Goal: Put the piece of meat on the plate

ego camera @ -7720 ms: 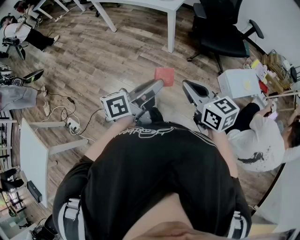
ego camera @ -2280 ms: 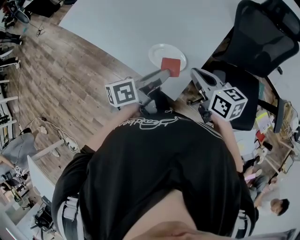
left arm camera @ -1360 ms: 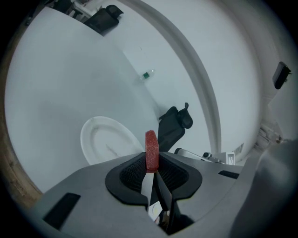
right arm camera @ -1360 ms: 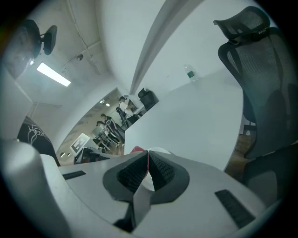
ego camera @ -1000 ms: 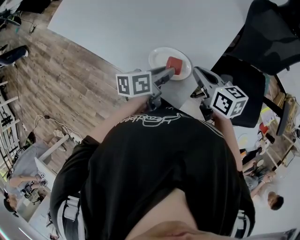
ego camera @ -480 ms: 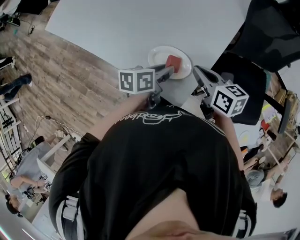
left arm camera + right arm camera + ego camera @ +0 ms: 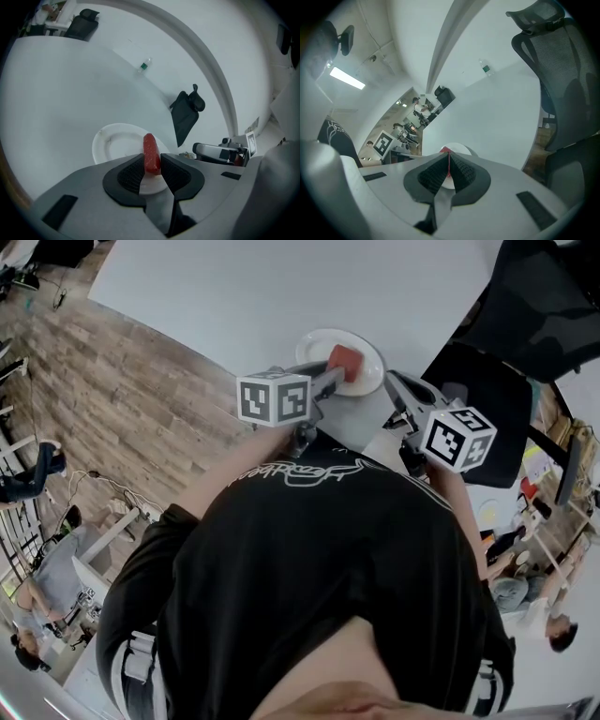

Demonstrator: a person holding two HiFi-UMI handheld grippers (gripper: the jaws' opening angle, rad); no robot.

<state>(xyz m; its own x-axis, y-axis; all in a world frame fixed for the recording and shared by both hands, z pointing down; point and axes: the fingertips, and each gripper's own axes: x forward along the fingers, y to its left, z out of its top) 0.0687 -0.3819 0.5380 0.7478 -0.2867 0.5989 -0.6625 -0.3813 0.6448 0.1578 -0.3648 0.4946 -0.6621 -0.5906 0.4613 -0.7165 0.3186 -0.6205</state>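
Now left hand-held gripper has jaws opening, meat between them over plate.

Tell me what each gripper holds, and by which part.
Left gripper: the piece of meat, by its near end, over the plate, jaws opening. Right gripper: nothing, jaws shut.

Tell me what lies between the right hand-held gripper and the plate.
Nothing but bare table: the head view shows a plain white strip between the right hand-held gripper and the plate.

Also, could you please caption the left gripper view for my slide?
The left gripper opening, red piece of meat between its fingers, over the white plate.
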